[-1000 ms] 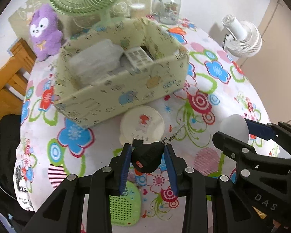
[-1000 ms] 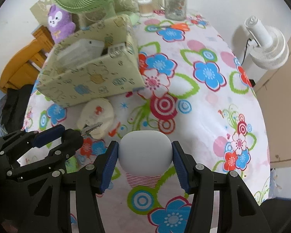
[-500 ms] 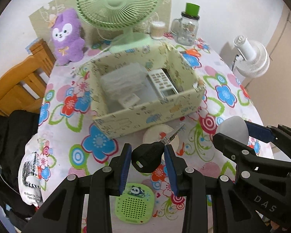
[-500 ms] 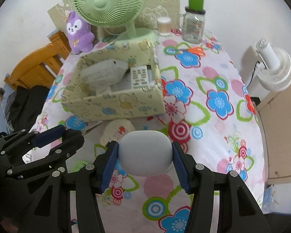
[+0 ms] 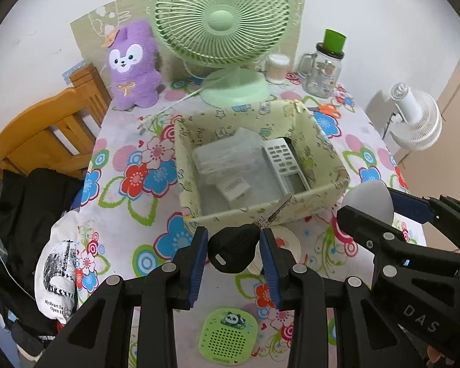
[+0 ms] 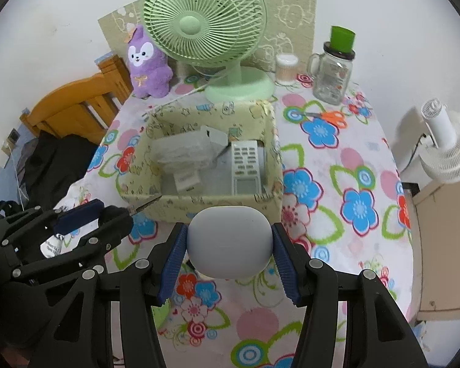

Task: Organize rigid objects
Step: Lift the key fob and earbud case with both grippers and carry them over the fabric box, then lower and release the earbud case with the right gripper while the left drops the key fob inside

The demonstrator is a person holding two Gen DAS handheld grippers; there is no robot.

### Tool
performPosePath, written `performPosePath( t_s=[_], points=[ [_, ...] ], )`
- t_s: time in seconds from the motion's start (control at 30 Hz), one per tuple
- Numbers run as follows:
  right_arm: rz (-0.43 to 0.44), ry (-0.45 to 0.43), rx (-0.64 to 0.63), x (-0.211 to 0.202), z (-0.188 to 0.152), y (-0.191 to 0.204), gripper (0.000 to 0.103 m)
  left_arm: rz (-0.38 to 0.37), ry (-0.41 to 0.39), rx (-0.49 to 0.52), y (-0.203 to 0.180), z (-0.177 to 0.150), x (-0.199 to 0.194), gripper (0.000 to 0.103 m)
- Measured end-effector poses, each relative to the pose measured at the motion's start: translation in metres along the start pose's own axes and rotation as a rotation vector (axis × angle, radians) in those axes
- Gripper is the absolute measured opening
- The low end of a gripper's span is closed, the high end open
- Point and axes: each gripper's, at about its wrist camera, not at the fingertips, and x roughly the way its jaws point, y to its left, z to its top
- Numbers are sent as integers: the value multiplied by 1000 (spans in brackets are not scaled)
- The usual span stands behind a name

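Left hand-held gripper (image 5: 233, 250) clamping black key (image 5: 231, 251), right hand-held gripper (image 6: 228, 247) clamping white case (image 6: 230, 242); patterned box (image 5: 316, 190) at twelve o'clock, key blade pointing boxward.

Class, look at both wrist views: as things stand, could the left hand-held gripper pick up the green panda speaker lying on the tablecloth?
Probably not yet. The left hand-held gripper is shut on a black key, so its jaws are occupied. The path to the green panda speaker itself looks free.

The left black plastic two-finger gripper (image 5: 233, 253) has skeletal linkage arms dotted with round silver pivot screws and ribbed blue pads (image 5: 198, 263) lining its fingers. The right black plastic two-finger gripper (image 6: 229, 245) matches it, with white "DAS" lettering on one arm.
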Motion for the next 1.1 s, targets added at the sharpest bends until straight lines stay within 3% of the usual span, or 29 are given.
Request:
performPosePath(
  t_s=[0.47, 0.8, 1.0, 1.1],
  points=[
    [67, 11, 0, 54, 52, -1, 59, 45, 14, -47, 15, 31, 38, 35],
    [118, 84, 25, 96, 59, -1, 59, 68, 44, -69, 24, 36, 60, 35],
    [194, 144, 90, 113, 57, -1, 59, 72, 48, -61, 24, 36, 63, 35],
    [186, 141, 98, 114, 56, -2, 62, 73, 51, -56, 23, 36, 63, 35]
  ],
)
